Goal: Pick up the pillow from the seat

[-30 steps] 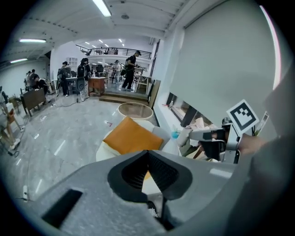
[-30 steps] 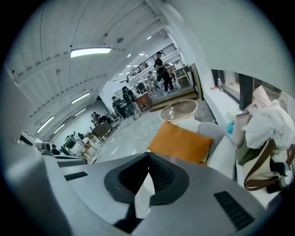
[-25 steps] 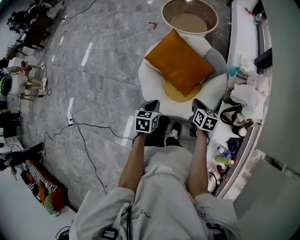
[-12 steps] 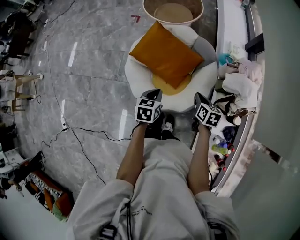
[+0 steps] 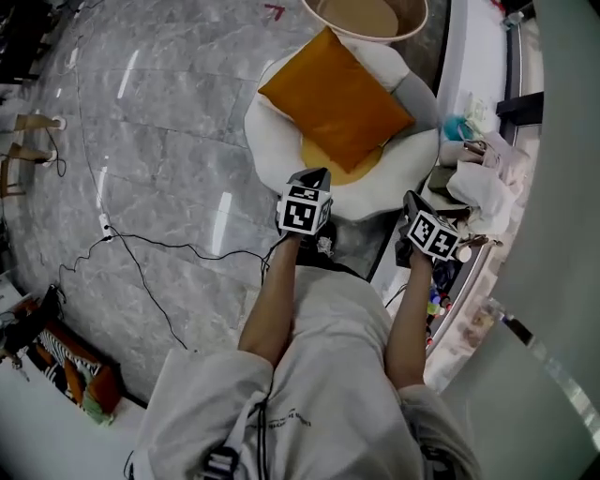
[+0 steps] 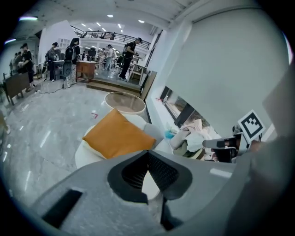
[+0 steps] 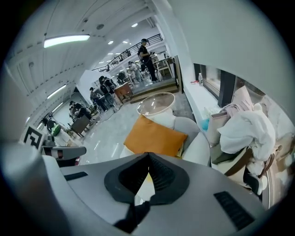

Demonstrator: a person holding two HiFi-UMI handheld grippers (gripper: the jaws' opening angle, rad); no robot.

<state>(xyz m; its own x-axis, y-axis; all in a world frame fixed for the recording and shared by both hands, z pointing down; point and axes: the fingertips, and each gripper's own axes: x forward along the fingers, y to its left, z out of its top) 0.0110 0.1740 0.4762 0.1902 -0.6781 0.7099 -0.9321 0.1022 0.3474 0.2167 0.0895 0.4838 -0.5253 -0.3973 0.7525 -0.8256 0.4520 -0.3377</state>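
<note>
Nearest you, your left gripper and right gripper both hang short of the seat, jaws pressed together with nothing between them. Under them lies a glossy grey marble floor, and a black cable snakes across it at your left. The orange pillow lies tilted on the white seat, one corner pointing toward you, well clear of both tools. Part of it covers a yellower cushion, of which you see only an edge. To your right a white ledge carries a heap of bags and clothes, too jumbled to sort out. Beyond the seat stands a round table, cut off by the head view's top edge. Farther off, the left gripper view shows an open hall with people standing, too small to make out.
</note>
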